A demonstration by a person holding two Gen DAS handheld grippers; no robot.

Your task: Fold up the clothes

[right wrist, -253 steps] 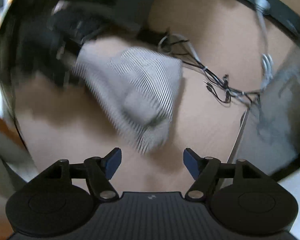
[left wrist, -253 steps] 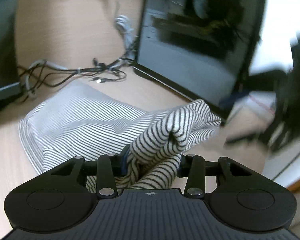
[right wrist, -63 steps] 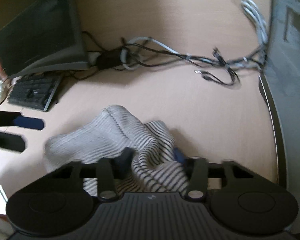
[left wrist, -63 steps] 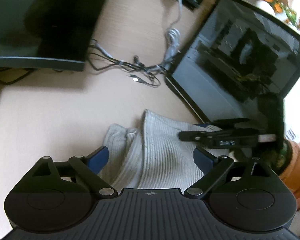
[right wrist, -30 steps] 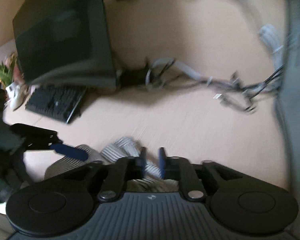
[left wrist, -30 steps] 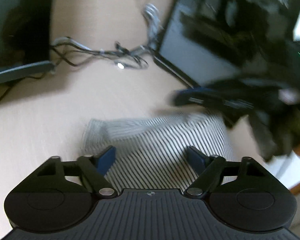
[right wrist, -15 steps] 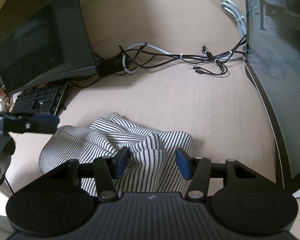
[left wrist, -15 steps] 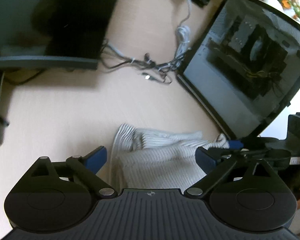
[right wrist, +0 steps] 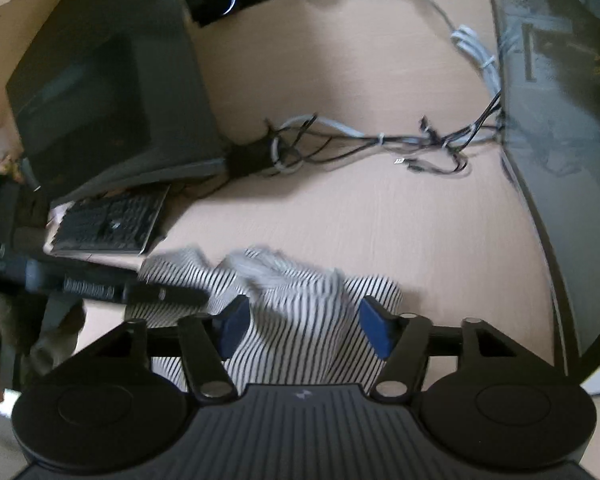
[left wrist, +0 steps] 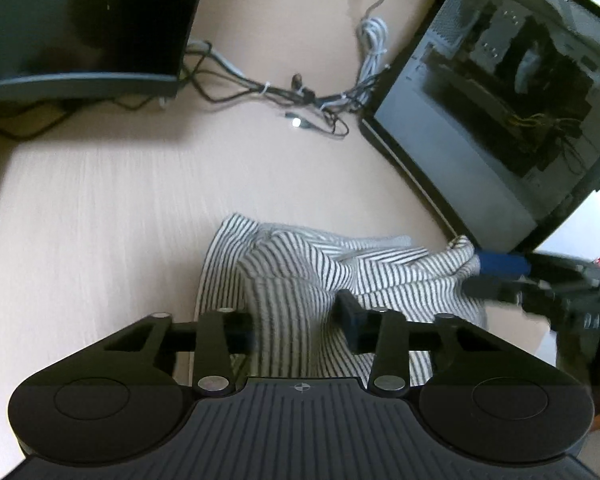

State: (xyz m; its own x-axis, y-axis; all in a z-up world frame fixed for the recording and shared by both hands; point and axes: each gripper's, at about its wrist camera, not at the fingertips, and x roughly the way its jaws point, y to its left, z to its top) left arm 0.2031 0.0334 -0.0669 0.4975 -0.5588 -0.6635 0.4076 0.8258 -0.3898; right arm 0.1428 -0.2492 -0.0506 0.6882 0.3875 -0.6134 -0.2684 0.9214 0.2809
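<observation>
A black-and-white striped garment (left wrist: 300, 280) lies bunched on the light wooden desk (left wrist: 100, 220). My left gripper (left wrist: 298, 322) is shut on a raised fold of it near its front edge. The right gripper's blue-tipped fingers (left wrist: 500, 264) show at the garment's right end in the left wrist view. In the right wrist view the same garment (right wrist: 300, 320) sits between my right gripper's (right wrist: 304, 324) fingers, whose blue pads stand apart on either side of the cloth. The left gripper's fingers (right wrist: 160, 292) reach in from the left there.
A dark monitor (left wrist: 80, 20) stands at the back left, a glass-sided computer case (left wrist: 500, 100) at the right. A tangle of cables (left wrist: 300, 100) lies between them. A black keyboard (right wrist: 108, 228) lies left of the garment.
My left gripper has closed from wide open onto a fold of the garment. My right gripper's fingers have spread a little wider around the cloth, and the garment has bunched up.
</observation>
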